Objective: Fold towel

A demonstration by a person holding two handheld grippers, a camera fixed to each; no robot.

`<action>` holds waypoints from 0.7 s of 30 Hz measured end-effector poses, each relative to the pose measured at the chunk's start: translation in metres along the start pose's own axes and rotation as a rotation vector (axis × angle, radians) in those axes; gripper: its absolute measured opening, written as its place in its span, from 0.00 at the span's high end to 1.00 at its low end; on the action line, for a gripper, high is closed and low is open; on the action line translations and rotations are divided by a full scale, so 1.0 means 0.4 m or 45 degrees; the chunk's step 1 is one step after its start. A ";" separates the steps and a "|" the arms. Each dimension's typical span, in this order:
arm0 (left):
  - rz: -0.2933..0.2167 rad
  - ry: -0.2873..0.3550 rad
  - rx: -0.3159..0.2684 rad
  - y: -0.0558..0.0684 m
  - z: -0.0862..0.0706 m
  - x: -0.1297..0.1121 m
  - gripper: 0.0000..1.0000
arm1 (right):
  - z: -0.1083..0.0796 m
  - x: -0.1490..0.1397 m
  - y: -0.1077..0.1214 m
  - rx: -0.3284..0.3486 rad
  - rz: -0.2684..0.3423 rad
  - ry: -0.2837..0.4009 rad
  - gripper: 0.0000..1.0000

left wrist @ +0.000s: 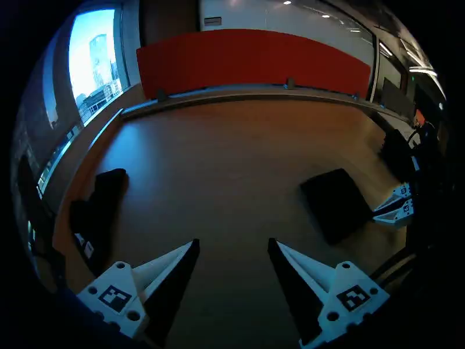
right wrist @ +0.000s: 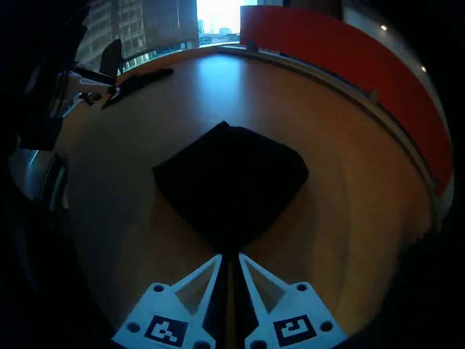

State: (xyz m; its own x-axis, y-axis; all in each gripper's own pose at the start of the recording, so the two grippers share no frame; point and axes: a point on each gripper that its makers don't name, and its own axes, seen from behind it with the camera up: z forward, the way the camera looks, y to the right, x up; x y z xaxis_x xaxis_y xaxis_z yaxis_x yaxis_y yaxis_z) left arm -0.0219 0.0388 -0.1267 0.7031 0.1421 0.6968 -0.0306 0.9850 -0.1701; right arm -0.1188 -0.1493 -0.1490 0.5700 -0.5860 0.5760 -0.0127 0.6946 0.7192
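Observation:
A dark towel [right wrist: 232, 180] lies flat in a folded rectangle on the wooden table [right wrist: 349, 192]. My right gripper [right wrist: 230, 259] is shut, and the towel's near corner runs in between its fingertips. In the left gripper view the towel [left wrist: 334, 200] lies to the right, with the right gripper [left wrist: 392, 208] at its far right edge. My left gripper [left wrist: 233, 244] hangs open over bare table, well left of the towel, with nothing between its fingers. The right gripper view has the left gripper [right wrist: 96, 81] far off at the upper left.
A dark object [left wrist: 99, 212] lies near the table's left edge, seen again as a dark object [right wrist: 139, 78] by the left gripper. A red partition [left wrist: 250, 58] runs along the table's far side. Windows [left wrist: 93, 58] stand beyond the left corner.

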 end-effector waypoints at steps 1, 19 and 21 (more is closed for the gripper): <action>-0.001 0.001 -0.002 0.001 0.000 0.002 0.13 | -0.005 0.008 0.002 0.000 -0.002 0.007 0.95; 0.013 0.053 -0.021 0.027 0.000 0.075 0.13 | -0.166 0.295 0.091 -0.067 -0.040 0.257 0.95; 0.016 0.062 -0.023 0.033 -0.001 0.085 0.13 | -0.192 0.322 0.113 -0.080 -0.032 0.284 0.95</action>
State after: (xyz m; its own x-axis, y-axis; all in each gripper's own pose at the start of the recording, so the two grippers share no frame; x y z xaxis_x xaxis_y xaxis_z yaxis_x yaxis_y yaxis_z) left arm 0.0019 0.0565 -0.1055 0.7363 0.1488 0.6601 -0.0268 0.9812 -0.1913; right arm 0.0169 -0.1613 -0.0722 0.7369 -0.5015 0.4533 0.0511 0.7099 0.7025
